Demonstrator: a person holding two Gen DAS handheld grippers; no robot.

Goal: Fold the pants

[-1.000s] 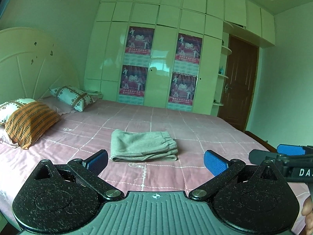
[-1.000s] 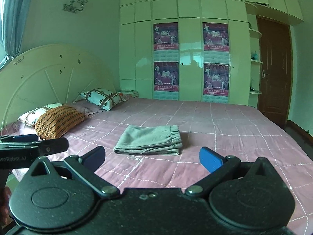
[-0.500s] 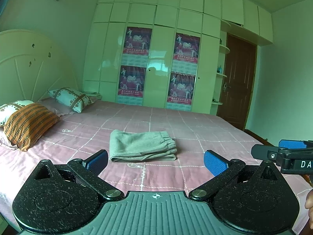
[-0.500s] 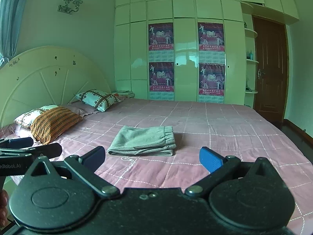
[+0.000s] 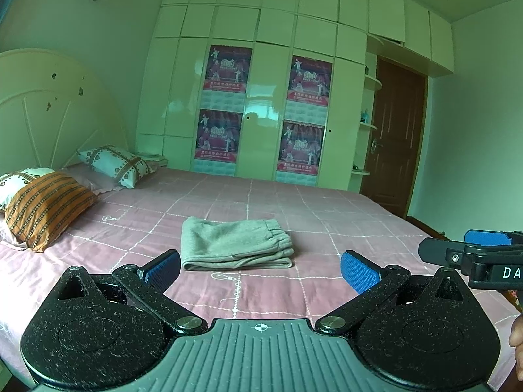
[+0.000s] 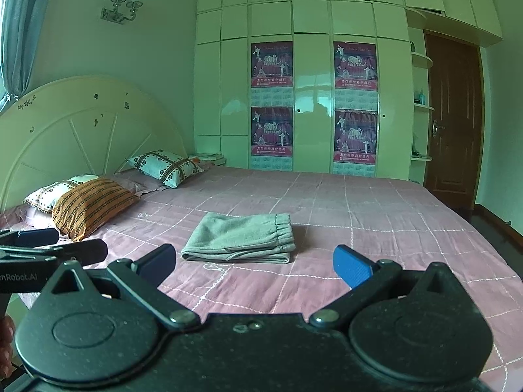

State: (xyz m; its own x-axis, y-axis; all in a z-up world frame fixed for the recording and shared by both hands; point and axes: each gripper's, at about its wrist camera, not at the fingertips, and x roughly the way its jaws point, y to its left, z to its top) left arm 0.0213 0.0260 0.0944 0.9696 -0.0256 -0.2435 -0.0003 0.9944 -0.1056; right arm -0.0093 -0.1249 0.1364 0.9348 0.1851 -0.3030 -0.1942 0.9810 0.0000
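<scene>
Grey folded pants (image 5: 236, 243) lie beyond the level, spread, empty left claw (image 5: 260, 269) and right claw (image 6: 254, 263).

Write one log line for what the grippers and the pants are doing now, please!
pants: folded, lying on bed | left gripper: open, empty, short of pants | right gripper: open, empty, short of pants

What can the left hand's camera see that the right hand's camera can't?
Only the left wrist view shows the right gripper poking in at its right edge. Only the right wrist view shows the curtain and the left gripper poking in at its left edge. Both show the folded grey pants lying on the pink bed, the orange striped pillow, the wardrobe posters and the brown door.
</scene>
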